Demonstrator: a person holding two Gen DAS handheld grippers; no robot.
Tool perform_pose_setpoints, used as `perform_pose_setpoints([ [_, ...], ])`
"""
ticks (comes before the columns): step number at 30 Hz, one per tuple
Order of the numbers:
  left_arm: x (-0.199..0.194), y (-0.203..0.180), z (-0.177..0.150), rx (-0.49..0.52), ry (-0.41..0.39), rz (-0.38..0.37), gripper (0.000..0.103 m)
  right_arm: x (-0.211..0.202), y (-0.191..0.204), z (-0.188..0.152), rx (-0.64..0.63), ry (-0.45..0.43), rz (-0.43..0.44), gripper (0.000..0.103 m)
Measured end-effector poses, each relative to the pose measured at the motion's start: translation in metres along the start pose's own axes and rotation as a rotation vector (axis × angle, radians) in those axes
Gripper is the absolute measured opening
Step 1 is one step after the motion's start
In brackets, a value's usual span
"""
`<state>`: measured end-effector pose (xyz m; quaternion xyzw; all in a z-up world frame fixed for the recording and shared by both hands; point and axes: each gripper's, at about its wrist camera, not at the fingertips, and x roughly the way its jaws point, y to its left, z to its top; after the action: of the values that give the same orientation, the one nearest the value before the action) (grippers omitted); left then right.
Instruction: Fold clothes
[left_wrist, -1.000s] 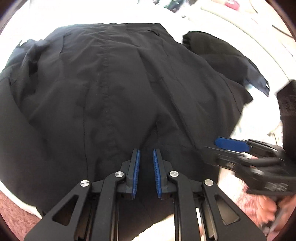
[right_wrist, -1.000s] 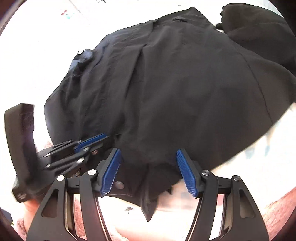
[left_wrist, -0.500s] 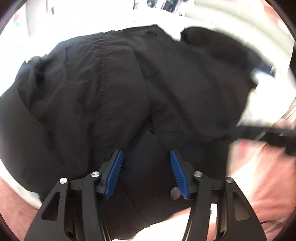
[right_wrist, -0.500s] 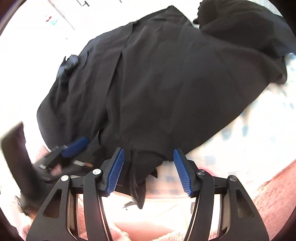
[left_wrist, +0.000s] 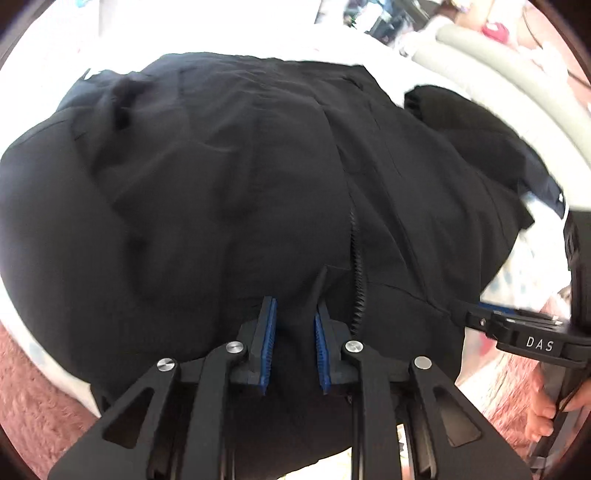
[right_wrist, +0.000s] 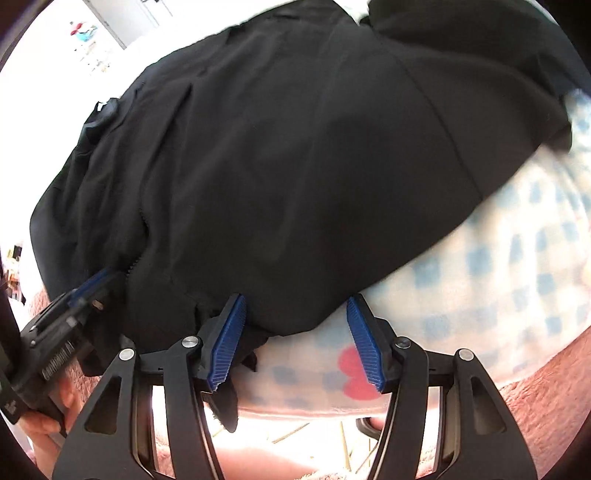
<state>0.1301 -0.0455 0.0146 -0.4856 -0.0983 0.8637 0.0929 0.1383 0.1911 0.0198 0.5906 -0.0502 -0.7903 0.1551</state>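
Note:
A black zip-up jacket (left_wrist: 229, 177) lies spread on a white blanket with blue checks (right_wrist: 498, 266). My left gripper (left_wrist: 294, 332) sits at its near hem beside the zipper (left_wrist: 356, 266), the blue pads close together with a ridge of black cloth pinched between them. My right gripper (right_wrist: 295, 339) stands open at the hem's right end; the left pad (right_wrist: 227, 339) touches the cloth edge and the right pad is over the blanket. Each gripper shows in the other's view: the right one (left_wrist: 517, 326) and the left one (right_wrist: 85, 288).
A second dark garment (left_wrist: 480, 129) lies bunched at the far right. Pink fluffy fabric (left_wrist: 33, 387) borders the blanket on the near side. A grey curved rail (left_wrist: 517, 74) runs behind. A person's hand (left_wrist: 543, 417) holds the right gripper's handle.
My left gripper opened half a second ago and has now closed again on the hem near the zipper. The right gripper slid right along the hem, staying open.

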Motion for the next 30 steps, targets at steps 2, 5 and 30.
perform_pose_setpoints([
  [2,-0.006,0.006,0.001,-0.027,-0.016,-0.023,0.019,-0.004,0.004,0.001,-0.010,-0.013,-0.004,0.059],
  [5,-0.014,0.005,0.002,-0.025,-0.053,-0.088,0.019,-0.012,0.018,0.004,-0.051,-0.055,0.011,0.060],
  [30,0.005,-0.038,0.001,0.077,0.110,-0.119,0.042,0.003,0.017,0.030,-0.004,-0.075,0.009,0.064],
])
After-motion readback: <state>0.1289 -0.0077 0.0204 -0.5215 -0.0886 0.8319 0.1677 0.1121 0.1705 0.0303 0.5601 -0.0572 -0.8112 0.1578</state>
